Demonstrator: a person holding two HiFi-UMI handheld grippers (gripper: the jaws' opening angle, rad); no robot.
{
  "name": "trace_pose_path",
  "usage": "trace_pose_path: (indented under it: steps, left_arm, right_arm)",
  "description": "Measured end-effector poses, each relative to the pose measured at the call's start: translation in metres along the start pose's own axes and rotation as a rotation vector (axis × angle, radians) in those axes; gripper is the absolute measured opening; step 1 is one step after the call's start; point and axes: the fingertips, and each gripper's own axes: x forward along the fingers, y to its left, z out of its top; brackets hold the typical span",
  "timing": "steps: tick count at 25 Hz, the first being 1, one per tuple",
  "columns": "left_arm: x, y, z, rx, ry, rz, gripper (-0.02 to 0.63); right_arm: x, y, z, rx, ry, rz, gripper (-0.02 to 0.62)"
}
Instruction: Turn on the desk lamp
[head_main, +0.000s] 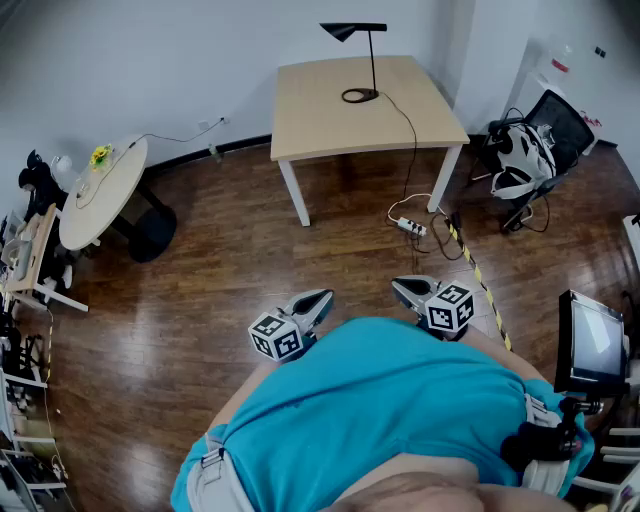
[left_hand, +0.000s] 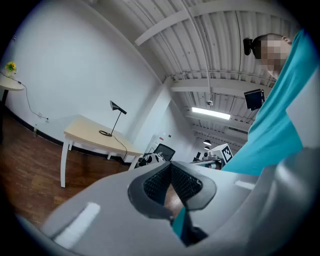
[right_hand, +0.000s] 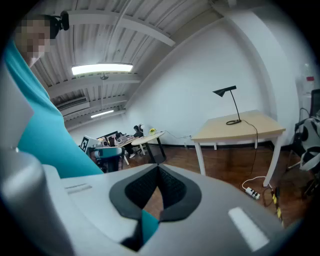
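Both grippers, the left gripper (head_main: 318, 300) and the right gripper (head_main: 408, 290), sit close against the person's teal shirt (head_main: 380, 400) with jaws pressed together on nothing. That is probably because the thin black desk lamp (head_main: 358, 60) stands well apart, near the far edge of the square pale-wood table (head_main: 320, 120). No container shows there.

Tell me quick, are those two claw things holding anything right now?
Left gripper: closed, nothing between its jaws.
Right gripper: closed, nothing between its jaws.
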Motion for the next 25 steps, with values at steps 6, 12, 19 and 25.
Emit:
trace_pose_path:
  steps: [6,12,19,25]
  left_arm:
    - [-0.043,0.028,0.009,-0.012,-0.011,-0.009,0.000]
    - [-0.081,0.056,0.010,-0.045,-0.037,-0.005,0.000]
    - [-0.076,0.079,0.007,-0.060,-0.013,0.006,0.000]
    - [-0.005,0.100,0.006,-0.024,-0.016,0.094,0.000]
  right_arm:
    - [0.042,0.030,0.003,-0.004,0.014,-0.014,0.002]
    - [0.079,0.053,-0.002,-0.018,0.056,-0.019,0.002]
    - [0.103,0.033,-0.001,-0.017,0.053,0.007,0.002]
    - [0.098,-0.049,0.014,-0.023,0.033,0.085,0.002]
